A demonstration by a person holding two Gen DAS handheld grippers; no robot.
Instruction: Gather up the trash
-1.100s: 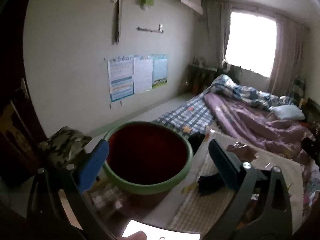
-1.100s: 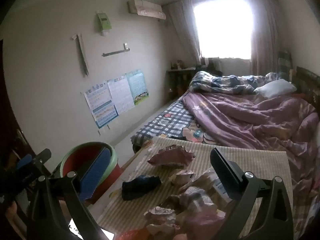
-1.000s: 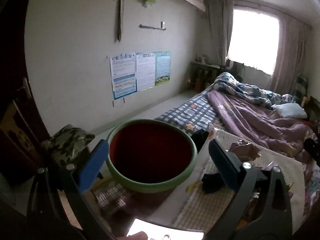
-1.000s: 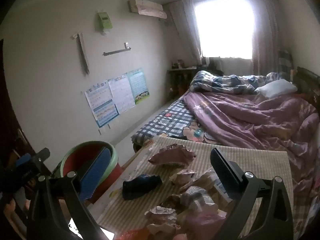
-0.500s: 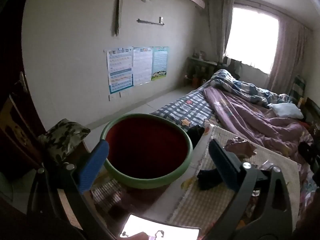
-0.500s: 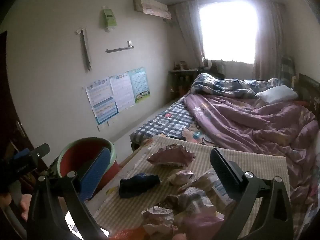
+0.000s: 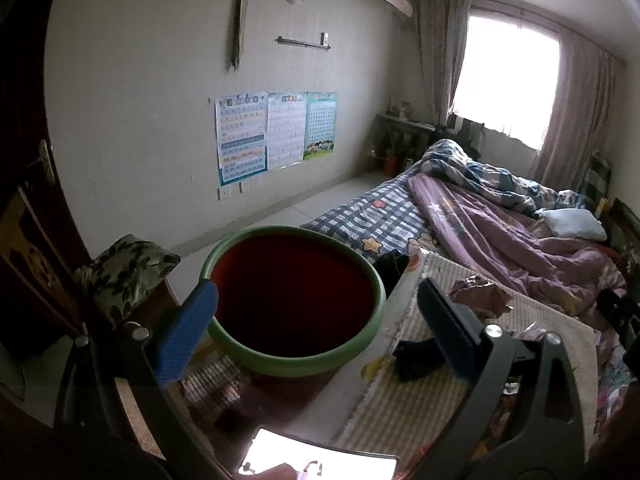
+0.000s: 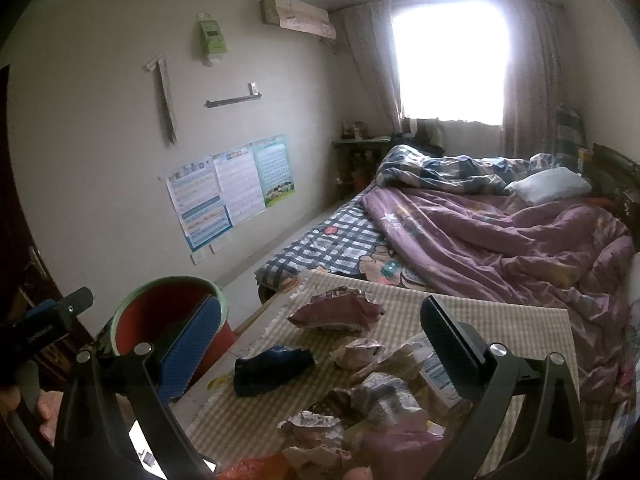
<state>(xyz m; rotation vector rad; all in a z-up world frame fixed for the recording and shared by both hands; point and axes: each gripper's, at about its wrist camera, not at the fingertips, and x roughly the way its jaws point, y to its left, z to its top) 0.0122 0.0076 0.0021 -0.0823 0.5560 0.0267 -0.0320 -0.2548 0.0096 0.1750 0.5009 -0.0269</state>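
While both views are shifting only slightly from before, left gripper (image 7: 316,320) and right gripper (image 8: 316,338) are staying spread, empty, near bin (image 7: 294,364).

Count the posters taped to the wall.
3, side by side in one row low on the wall: a blue-and-yellow chart poster leftmost, a white lined chart poster in the middle, and a teal grid poster nearest the bed. None appears hidden.
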